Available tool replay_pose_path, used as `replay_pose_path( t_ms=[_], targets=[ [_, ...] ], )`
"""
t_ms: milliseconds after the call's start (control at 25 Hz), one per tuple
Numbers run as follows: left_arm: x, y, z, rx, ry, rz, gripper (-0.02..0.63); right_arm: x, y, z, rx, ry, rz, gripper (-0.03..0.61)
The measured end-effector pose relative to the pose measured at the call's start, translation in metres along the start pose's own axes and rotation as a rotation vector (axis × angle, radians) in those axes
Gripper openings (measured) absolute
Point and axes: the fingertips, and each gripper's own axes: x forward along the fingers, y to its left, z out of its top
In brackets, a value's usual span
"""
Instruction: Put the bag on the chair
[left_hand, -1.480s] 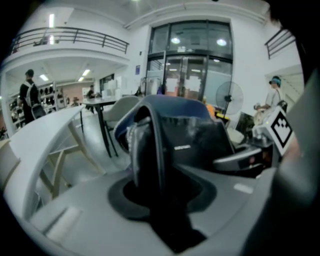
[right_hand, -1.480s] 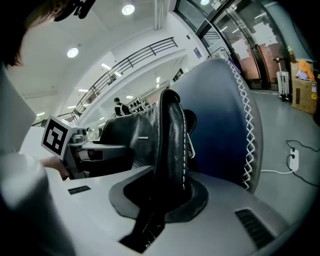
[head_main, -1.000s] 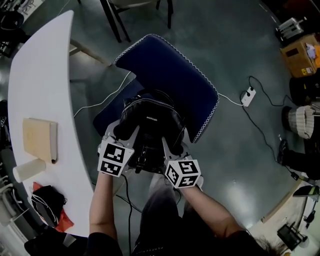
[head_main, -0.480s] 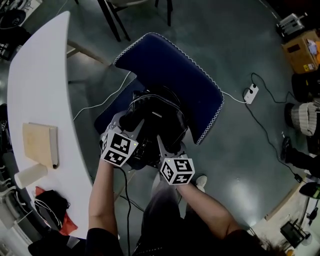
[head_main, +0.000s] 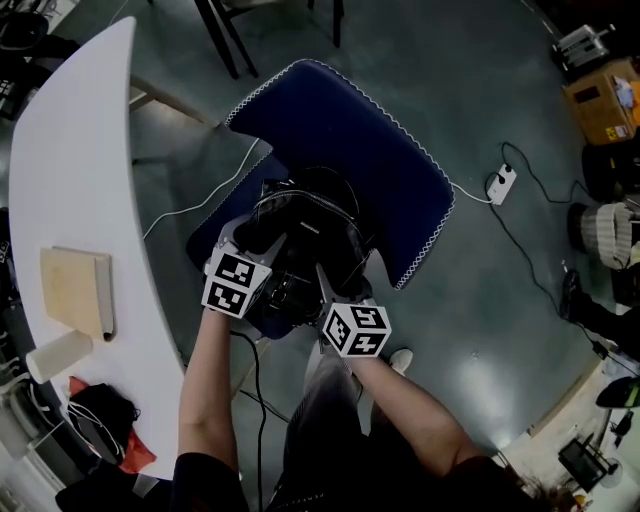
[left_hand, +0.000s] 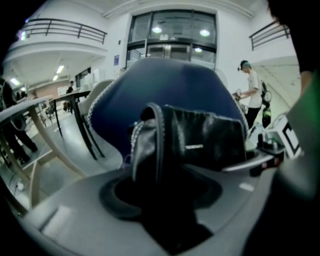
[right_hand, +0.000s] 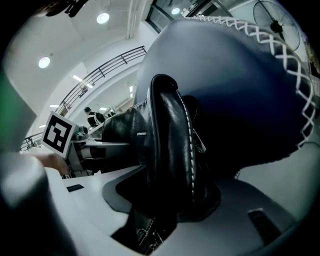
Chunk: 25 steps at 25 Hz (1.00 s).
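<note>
A black leather bag (head_main: 305, 235) sits on the seat of a dark blue chair (head_main: 350, 150) with a white stitched rim, close to its backrest. My left gripper (head_main: 250, 245) is at the bag's left side and my right gripper (head_main: 345, 285) at its near right side. In the left gripper view, the bag (left_hand: 200, 145) stands before the chair back (left_hand: 175, 85), its edge between my left gripper's (left_hand: 160, 185) opening jaws. In the right gripper view, a stitched fold of the bag (right_hand: 170, 145) lies between my right gripper's (right_hand: 165, 200) opening jaws, with the chair (right_hand: 240, 100) behind.
A curved white table (head_main: 80, 150) runs along the left with a tan book (head_main: 75, 288), a pale roll (head_main: 60, 352) and a black and red bundle (head_main: 100, 420). A power strip (head_main: 497, 185) and its cable lie on the floor at right. A person (left_hand: 250, 90) stands far off.
Both grippers have shifted a little forward toward the chair back with the bag, which now rests on the seat.
</note>
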Motion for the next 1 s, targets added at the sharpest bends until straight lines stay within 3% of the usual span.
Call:
replay_pose_path(
  t_ms=[160,640,1000],
  targets=[
    [0.003,0.005,0.007,-0.011,-0.018,0.013,0.238,0.003,0.003,-0.001,-0.035,0.015,0.011,0.184],
    [-0.006,0.014,-0.004,-0.074,-0.004,0.091,0.314,-0.007,-0.003,0.009,-0.002,0.034,-0.025,0.261],
    [-0.031,0.016,-0.004,-0.116,-0.002,0.14,0.333,-0.032,0.0,0.024,-0.031,0.026,-0.026,0.262]
  ],
)
